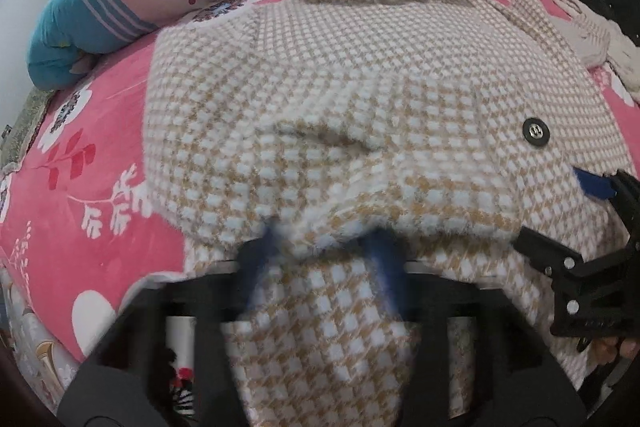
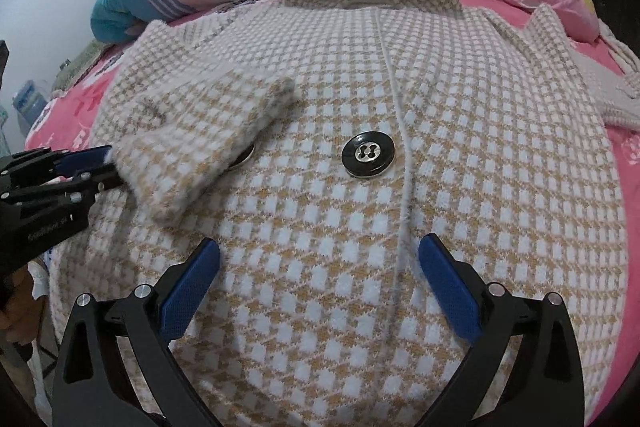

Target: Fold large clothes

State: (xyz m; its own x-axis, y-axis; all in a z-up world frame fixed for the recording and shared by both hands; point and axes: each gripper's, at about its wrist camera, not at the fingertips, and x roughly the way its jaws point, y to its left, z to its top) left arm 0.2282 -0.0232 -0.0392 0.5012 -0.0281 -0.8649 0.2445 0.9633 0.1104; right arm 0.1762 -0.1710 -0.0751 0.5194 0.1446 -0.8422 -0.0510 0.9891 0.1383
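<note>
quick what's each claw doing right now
Left claw: shut on the coat sleeve.
Right claw: open, holding nothing, above the houndstooth coat.

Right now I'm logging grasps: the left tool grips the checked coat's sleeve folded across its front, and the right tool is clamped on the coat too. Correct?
Not quite. The right wrist view shows the right tool open above the beige-and-white checked wool coat, gripping nothing. The left tool does grip the sleeve folded across the front.

Both grippers — left gripper [image 1: 326, 247], right gripper [image 2: 318, 291] — have black frames, silver screws, textured blue fingers [image 2: 450, 293].
</note>
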